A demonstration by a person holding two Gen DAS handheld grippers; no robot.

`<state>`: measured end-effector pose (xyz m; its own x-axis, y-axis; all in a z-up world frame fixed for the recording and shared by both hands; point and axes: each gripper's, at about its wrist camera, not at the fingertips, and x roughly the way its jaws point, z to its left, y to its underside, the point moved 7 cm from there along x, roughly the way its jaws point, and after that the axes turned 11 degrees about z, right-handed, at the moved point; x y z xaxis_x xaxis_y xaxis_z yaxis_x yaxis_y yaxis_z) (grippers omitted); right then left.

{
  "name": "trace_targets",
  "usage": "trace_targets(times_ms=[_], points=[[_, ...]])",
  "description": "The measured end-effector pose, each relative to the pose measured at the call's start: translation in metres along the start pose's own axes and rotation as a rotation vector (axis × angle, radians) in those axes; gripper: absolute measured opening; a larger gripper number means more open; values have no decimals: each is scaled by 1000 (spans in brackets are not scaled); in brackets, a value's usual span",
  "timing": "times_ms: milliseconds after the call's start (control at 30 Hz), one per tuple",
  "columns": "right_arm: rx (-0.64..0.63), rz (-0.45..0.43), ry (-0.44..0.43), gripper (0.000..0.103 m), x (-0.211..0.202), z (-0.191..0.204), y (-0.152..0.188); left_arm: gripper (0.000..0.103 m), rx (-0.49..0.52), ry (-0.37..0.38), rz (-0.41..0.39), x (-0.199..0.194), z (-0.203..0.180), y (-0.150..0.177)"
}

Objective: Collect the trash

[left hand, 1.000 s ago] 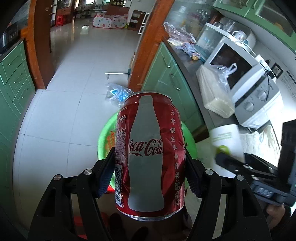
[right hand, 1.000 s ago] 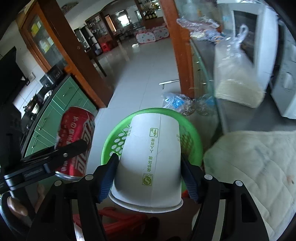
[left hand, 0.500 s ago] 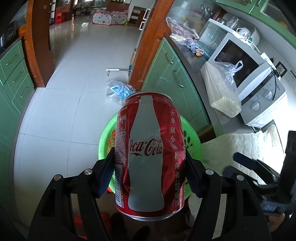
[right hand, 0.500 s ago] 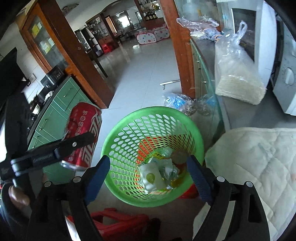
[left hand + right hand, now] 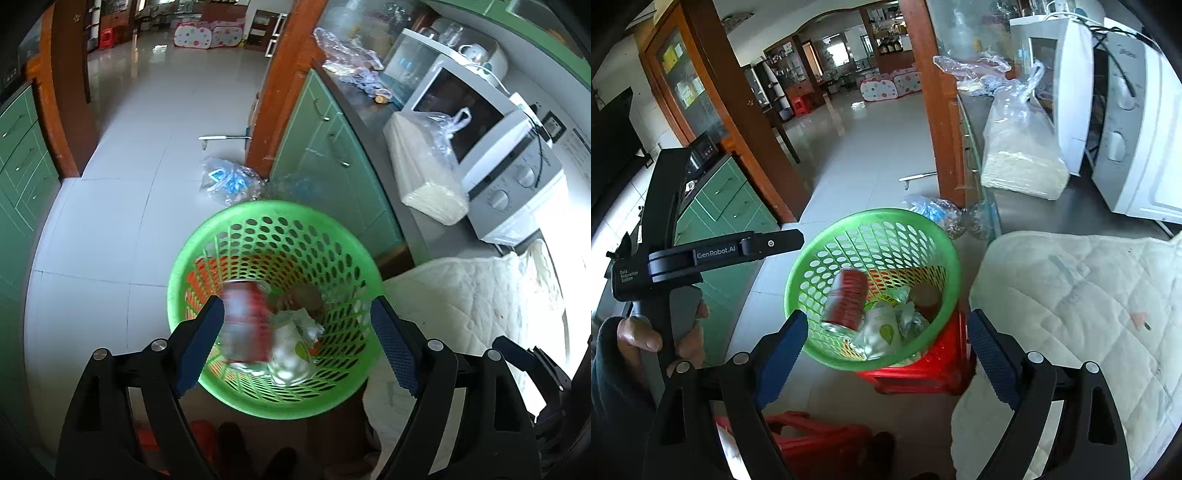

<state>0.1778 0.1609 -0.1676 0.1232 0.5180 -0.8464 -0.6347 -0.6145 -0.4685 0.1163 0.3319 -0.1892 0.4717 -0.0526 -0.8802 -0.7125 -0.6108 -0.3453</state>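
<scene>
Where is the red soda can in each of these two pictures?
Left wrist view: the red can, blurred, sits low and left inside the green basket.
Right wrist view: the can lies tilted, left of centre in the basket.
Shared landmark: the green basket.

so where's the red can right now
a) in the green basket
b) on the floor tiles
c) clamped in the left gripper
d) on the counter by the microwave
a: the can lies inside the basket beside the crumpled cup, and the left gripper is open with nothing between its fingers.
</scene>
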Motion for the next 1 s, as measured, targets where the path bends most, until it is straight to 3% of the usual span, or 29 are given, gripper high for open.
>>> trace_targets(times_ms=[467,600,1000], points=[[50,-80,50,89,-60,-28,35,84,67,-15,-87,-51,-45,33],[67,-100,75,89,-78,-37,48,91,84,-20,-119,-67,-59,44],[137,-183,166,92,-136,-68,82,97,162,1,-196,-107,-111,71]])
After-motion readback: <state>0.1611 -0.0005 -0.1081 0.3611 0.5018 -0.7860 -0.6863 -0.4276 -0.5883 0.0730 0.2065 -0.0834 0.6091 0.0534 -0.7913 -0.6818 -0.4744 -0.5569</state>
